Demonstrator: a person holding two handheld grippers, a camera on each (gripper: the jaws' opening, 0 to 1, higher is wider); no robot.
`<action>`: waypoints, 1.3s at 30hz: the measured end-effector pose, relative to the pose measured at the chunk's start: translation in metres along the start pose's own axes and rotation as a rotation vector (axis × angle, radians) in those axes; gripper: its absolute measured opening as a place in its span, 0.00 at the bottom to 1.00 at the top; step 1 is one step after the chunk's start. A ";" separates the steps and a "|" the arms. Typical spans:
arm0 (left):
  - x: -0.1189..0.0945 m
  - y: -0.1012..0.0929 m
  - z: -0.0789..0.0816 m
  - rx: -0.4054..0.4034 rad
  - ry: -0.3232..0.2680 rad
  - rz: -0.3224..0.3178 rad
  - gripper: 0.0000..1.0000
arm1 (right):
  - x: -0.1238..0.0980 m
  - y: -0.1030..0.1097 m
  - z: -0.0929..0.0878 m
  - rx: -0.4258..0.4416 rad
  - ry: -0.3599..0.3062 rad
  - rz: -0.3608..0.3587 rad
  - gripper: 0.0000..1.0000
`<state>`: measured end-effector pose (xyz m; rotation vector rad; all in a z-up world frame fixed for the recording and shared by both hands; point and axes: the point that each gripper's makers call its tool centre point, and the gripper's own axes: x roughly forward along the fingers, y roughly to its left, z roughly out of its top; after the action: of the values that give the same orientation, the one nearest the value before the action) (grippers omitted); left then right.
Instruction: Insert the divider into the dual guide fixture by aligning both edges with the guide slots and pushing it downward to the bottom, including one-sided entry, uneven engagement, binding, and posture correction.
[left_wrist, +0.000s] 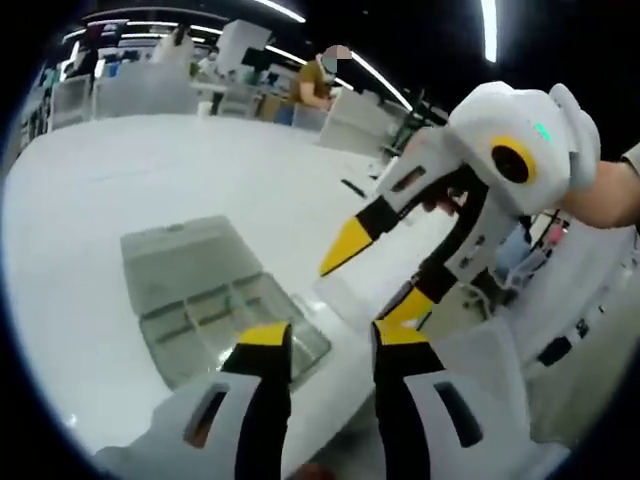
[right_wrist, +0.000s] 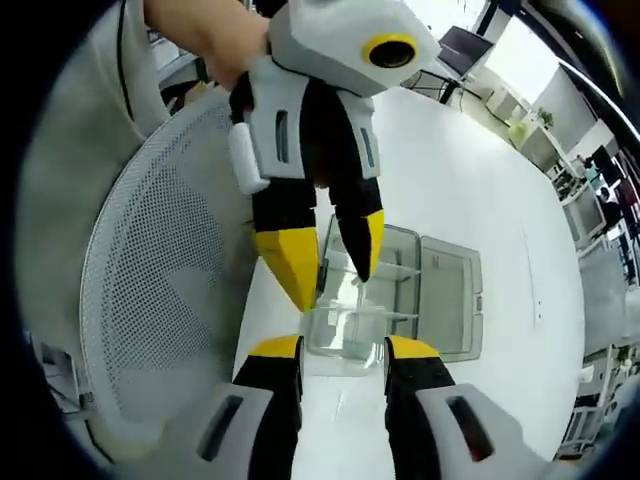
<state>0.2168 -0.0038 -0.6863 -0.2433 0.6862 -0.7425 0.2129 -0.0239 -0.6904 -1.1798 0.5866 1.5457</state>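
The divider (right_wrist: 343, 333) is a small clear plastic plate, held flat between the yellow tips of my right gripper (right_wrist: 342, 348), which is shut on it near the table's edge. My left gripper (right_wrist: 330, 255) comes in from above with its jaws apart, one tip just over the plate's far edge. The fixture (right_wrist: 392, 268) is a clear compartment box with its lid (right_wrist: 452, 295) folded open, lying on the white table beyond the plate. In the left gripper view the box (left_wrist: 222, 312) lies left of my open left gripper (left_wrist: 332, 335), and the right gripper (left_wrist: 378, 275) reaches in from the right.
A grey mesh chair back (right_wrist: 150, 300) stands close on the left, by the table's edge (right_wrist: 262, 300). The white table (left_wrist: 150, 180) stretches wide beyond the box. A person (left_wrist: 318, 80) sits at desks far behind. A hand (right_wrist: 205, 35) grips the left gripper.
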 end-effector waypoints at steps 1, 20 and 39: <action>-0.001 -0.001 -0.001 -0.024 0.005 -0.003 0.24 | 0.000 0.000 0.002 0.000 -0.004 -0.002 0.27; -0.006 0.000 -0.002 -0.211 -0.031 -0.037 0.15 | -0.001 0.003 0.025 -0.021 -0.039 -0.029 0.27; -0.008 0.000 0.005 -0.317 -0.049 -0.066 0.02 | 0.002 0.002 0.029 -0.030 -0.041 -0.039 0.27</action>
<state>0.2157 0.0018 -0.6780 -0.5739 0.7510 -0.6862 0.2004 0.0007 -0.6814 -1.1728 0.5118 1.5472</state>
